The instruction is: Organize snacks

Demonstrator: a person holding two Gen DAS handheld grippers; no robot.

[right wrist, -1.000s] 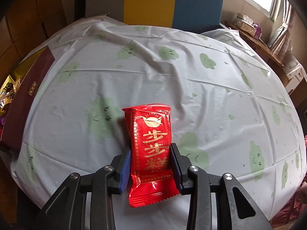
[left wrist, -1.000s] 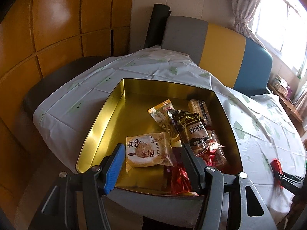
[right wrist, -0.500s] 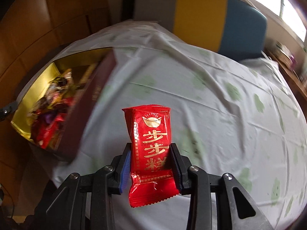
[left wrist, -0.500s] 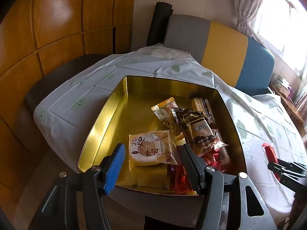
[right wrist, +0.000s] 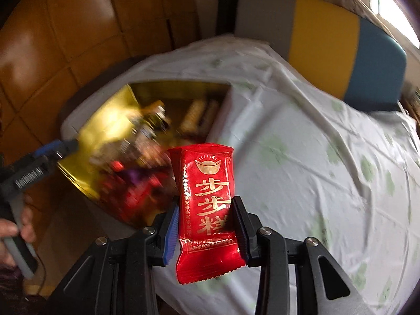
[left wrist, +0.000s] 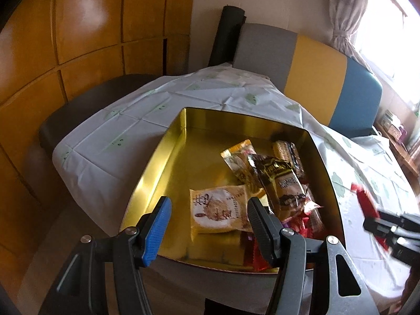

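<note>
You have one gold tin (left wrist: 168,157) on the table (left wrist: 110,141). Inside it you can count one pale round-cake packet (left wrist: 219,210), one gold-foil packet (left wrist: 237,161), one dark brown packet (left wrist: 282,183) and one clear-wrapped biscuit packet (left wrist: 287,151); the red wrappers (left wrist: 308,224) heaped in the near right corner overlap too much to count. You carry one red snack packet (right wrist: 208,197). You work with two tools: the left tool (left wrist: 208,225) and the right tool (right wrist: 206,225). Behind the table stands one three-coloured sofa back (left wrist: 312,78).
</note>
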